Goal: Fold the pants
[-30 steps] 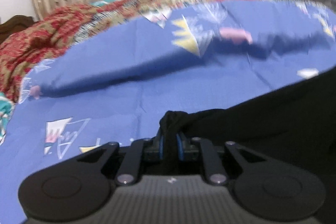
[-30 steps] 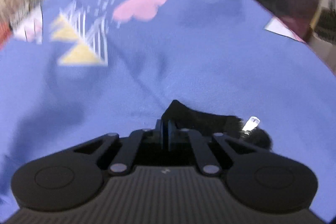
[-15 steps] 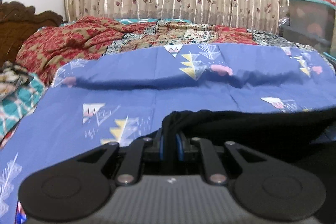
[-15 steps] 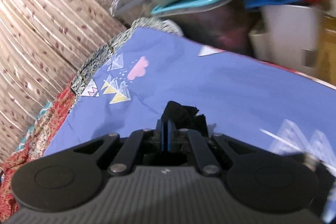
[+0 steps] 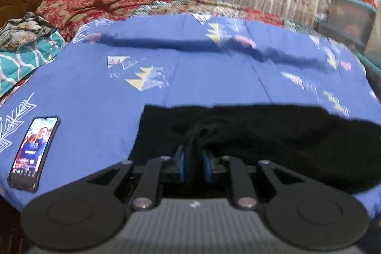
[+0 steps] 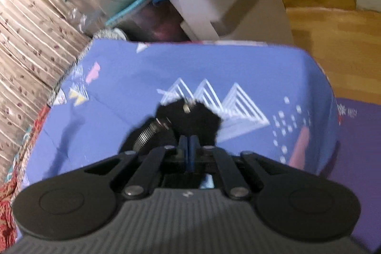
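The danger now is a slip: the left gripper (image 5: 192, 164) has just been easing its jaws apart with a thick bunch of the black pants (image 5: 262, 135) between the blue pads, so that corner could drop early and land the fold crooked; the pads look to be pinching cloth. The right gripper (image 6: 189, 146) is clamped nearly closed on a small tuft of pants above the blue bedsheet (image 6: 133, 97); the pants lie stretched across the sheet, well clear of the phone (image 5: 33, 151).

Soft indoor light, motion blur throughout, strong fisheye bending at edges.
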Available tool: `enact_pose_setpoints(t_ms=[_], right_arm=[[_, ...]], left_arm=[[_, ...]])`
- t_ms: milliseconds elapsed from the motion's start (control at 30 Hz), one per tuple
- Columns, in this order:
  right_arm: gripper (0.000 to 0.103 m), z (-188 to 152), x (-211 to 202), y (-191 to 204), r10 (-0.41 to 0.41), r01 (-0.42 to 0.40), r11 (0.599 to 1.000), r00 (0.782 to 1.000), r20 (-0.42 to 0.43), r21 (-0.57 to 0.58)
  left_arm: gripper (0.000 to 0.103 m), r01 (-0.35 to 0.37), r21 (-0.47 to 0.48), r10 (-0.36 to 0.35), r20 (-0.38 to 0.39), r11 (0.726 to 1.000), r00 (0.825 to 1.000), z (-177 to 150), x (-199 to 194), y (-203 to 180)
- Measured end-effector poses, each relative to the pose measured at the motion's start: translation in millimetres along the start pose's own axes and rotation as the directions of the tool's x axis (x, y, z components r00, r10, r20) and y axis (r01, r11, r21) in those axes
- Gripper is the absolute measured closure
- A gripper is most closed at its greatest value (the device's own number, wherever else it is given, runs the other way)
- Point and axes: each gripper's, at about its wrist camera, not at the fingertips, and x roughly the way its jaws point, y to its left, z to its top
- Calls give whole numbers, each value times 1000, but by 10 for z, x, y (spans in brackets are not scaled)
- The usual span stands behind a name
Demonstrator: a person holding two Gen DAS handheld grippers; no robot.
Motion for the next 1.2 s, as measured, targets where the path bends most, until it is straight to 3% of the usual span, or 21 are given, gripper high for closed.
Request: enact_pose_setpoints(t_ms=[67,133,200,300,400,533,667,700,800,867,933,967,1000,1067,1133,1167,1200], right_arm=[[94,-68,-3,43,19,-19,1000,1000,6,-20],[82,-105,-4,114,31,-30,998,999,17,-54],[71,-115,12,155,30,-29,997,999,19,-74],[68,-138,20,175,48,-46,994,999,20,-95],[52,-190,-36,75,67,-64,992,997,26,-107],[50,-226,-30,54,80,-78,993,997,10,-87],[49,-255,-1,109,75,-75,991,997,0,-108],[49,-268,3,116,75,-75,991,997,-2,-108],[49,-291,24,150,76,-76,991,997,-7,-110],[49,-309,47,188,70,-71,990,997,-14,-119],[49,-330,72,236,65,-67,990,998,-22,-125],[49,-336,84,257,64,-67,990,998,-25,-126],[49,-341,93,279,63,-66,990,998,-29,-124],[49,-349,103,311,62,-66,991,997,-35,-118],[49,-366,95,351,63,-67,990,997,-37,-125],[49,-376,91,373,59,-64,989,998,-36,-136],[49,-383,91,392,54,-59,988,998,-37,-146]], left_arm=[[76,33,-20,-33,-13,999,999,-52,-58,13],[52,73,-66,-74,-11,995,997,-78,-134,76],[47,87,-101,-88,-3,991,996,-95,-208,153],[44,141,-195,-140,20,971,990,-78,-332,357],[33,138,-301,-128,52,944,990,6,-346,603],[31,183,-492,-208,5,851,978,112,-135,930],[31,214,-619,-315,-56,756,948,35,142,1034],[31,237,-656,-358,-54,717,932,-22,195,1049],[23,304,-765,-485,-12,567,874,-148,404,1072],[31,304,-785,-480,9,540,877,-166,521,1043],[81,308,-761,-450,24,571,893,-99,593,1035],[87,300,-725,-413,23,620,910,-33,604,1030],[88,283,-686,-373,19,670,928,28,581,1014],[90,245,-529,-259,48,813,965,179,387,882],[89,175,-266,-136,159,948,978,227,62,615],[89,119,-122,-92,212,985,973,166,-37,456],[88,75,-57,-62,211,995,976,97,-31,371]])
